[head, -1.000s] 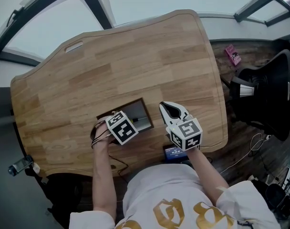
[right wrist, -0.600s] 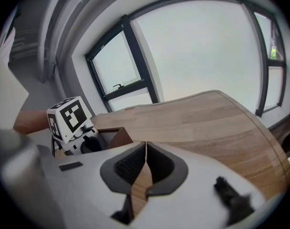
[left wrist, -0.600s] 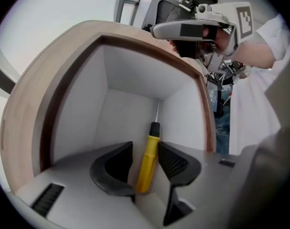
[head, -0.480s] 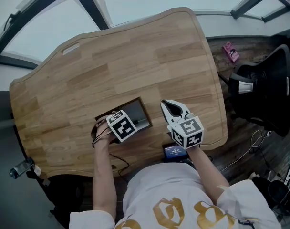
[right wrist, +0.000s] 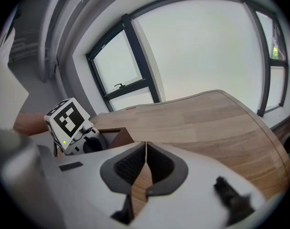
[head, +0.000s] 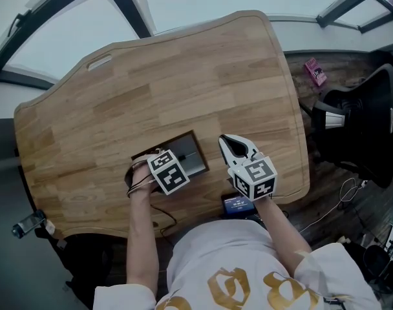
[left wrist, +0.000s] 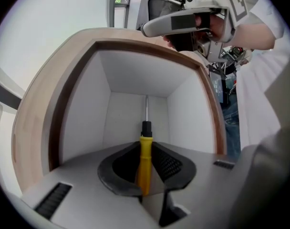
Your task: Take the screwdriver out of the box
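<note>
Two grippers: I see left gripper (left wrist: 146, 151) jaws just closed, pinching the yellow handle of the screwdriver (left wrist: 146, 132) inside the box (left wrist: 135, 78) by the table (head: 183, 76) near edge; right gripper (right wrist: 146, 149) jaws pressed together, empty.

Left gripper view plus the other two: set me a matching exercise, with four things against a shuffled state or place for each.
Things
1. screwdriver
2. box
3. left gripper
4. right gripper

States
A. fingers together, nothing between them, beside the box
B. stands on the table, white walls inside, brown rim
C. yellow handle, black collar, thin metal shaft
D. reaches down into the box, closed on a handle

Pairs: 1-C, 2-B, 3-D, 4-A.

The left gripper's fingers have just been closing, and the screwdriver's handle is between them.
</note>
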A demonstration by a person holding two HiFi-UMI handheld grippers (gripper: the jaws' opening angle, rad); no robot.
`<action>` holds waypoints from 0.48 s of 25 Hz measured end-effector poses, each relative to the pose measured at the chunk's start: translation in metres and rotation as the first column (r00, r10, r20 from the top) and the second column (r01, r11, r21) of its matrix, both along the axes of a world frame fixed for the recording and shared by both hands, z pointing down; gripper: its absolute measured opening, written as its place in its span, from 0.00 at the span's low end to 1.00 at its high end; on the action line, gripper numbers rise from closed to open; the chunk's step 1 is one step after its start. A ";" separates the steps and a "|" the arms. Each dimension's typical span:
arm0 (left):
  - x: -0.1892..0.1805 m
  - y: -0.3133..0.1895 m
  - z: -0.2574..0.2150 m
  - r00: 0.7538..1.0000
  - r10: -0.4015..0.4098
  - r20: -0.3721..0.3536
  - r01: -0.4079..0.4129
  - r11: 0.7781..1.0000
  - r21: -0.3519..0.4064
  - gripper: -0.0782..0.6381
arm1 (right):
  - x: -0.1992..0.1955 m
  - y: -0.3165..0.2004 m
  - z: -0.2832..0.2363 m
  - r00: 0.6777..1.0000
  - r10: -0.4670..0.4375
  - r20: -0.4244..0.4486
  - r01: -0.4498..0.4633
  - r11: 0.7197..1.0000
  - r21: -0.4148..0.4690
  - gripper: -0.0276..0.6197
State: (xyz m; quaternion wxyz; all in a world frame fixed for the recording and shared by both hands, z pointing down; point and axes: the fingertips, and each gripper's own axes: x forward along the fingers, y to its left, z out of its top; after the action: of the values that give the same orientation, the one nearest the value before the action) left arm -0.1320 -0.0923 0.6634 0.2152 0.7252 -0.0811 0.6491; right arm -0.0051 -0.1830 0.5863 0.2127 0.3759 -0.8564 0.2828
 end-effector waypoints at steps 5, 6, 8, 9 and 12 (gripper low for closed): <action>-0.001 0.000 0.000 1.000 -0.011 0.001 0.011 1.000 -0.011 0.22 | 0.002 -0.001 0.000 1.000 0.011 0.000 -0.011 1.000 0.000 0.09; -0.001 0.000 0.000 1.000 -0.014 0.002 0.015 1.000 -0.013 0.22 | 0.002 -0.001 0.000 1.000 0.012 -0.001 -0.012 1.000 0.000 0.09; -0.001 0.000 0.000 1.000 -0.018 0.002 0.018 1.000 -0.017 0.22 | 0.001 0.000 0.000 1.000 0.011 0.000 -0.011 1.000 0.000 0.09; -0.001 -0.001 0.000 1.000 -0.017 0.002 0.017 1.000 -0.017 0.22 | 0.000 0.000 0.000 1.000 0.010 0.000 -0.010 1.000 0.001 0.09; -0.001 0.000 0.001 1.000 -0.014 0.001 0.014 1.000 -0.016 0.22 | -0.003 0.001 -0.002 1.000 0.007 0.002 -0.007 1.000 0.005 0.09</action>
State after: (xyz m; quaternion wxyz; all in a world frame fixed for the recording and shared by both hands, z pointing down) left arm -0.1329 -0.0924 0.6643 0.2255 0.7226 -0.0811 0.6483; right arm -0.0081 -0.1819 0.5847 0.2099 0.3791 -0.8560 0.2820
